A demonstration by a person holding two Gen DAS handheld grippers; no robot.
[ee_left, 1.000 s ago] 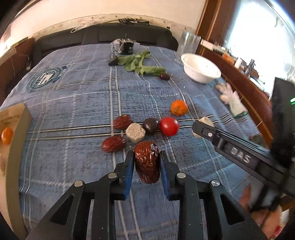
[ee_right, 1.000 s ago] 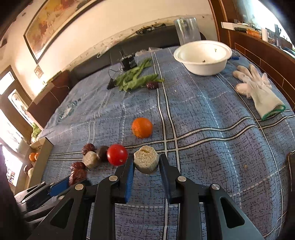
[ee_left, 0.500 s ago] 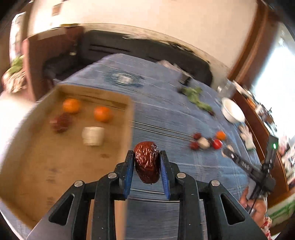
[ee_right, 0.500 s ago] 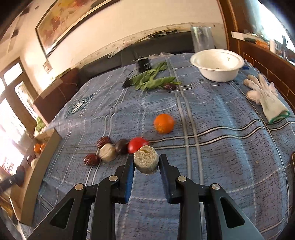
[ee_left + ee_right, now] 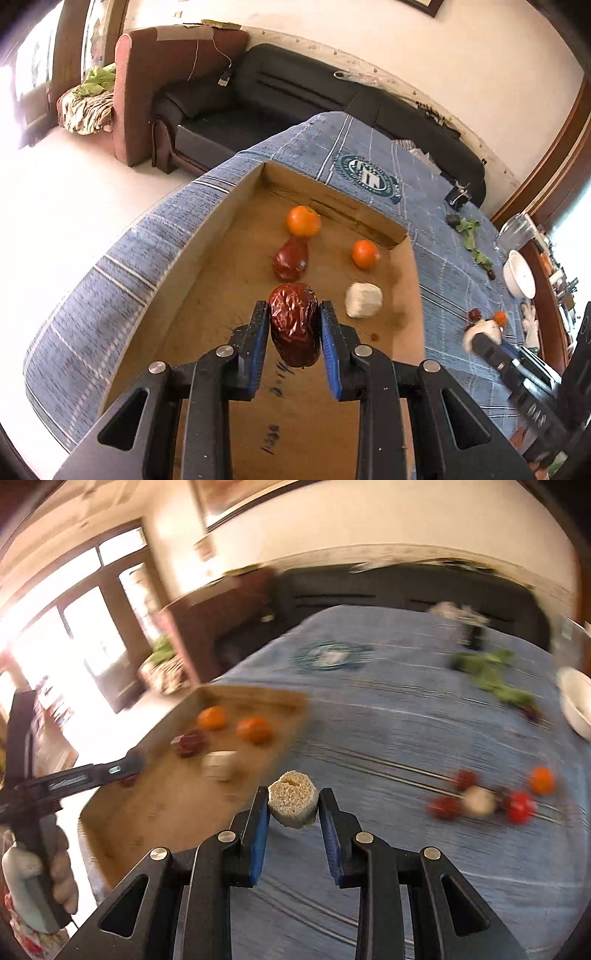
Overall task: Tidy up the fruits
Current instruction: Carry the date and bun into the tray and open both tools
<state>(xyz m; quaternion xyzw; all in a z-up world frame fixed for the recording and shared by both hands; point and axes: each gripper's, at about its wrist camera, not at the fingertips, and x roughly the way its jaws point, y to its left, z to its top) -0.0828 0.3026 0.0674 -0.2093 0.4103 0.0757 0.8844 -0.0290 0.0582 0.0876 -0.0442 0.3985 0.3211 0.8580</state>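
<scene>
Left wrist view: left gripper (image 5: 294,325) clamped on a wrinkly red date (image 5: 294,328), over the cardboard box (image 5: 207,258). Four pieces inside already. Right gripper (image 5: 293,806) squeezing a pale chunk (image 5: 293,804), near the box. More fruits (image 5: 521,806) left far right on the blue cloth (image 5: 406,709).

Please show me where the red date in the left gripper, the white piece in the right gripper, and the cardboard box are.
red date (image 5: 293,325), left wrist view, middle of its wrinkled skin.
white piece (image 5: 293,804), right wrist view, its porous side.
cardboard box (image 5: 221,229), left wrist view, its left wall.
</scene>
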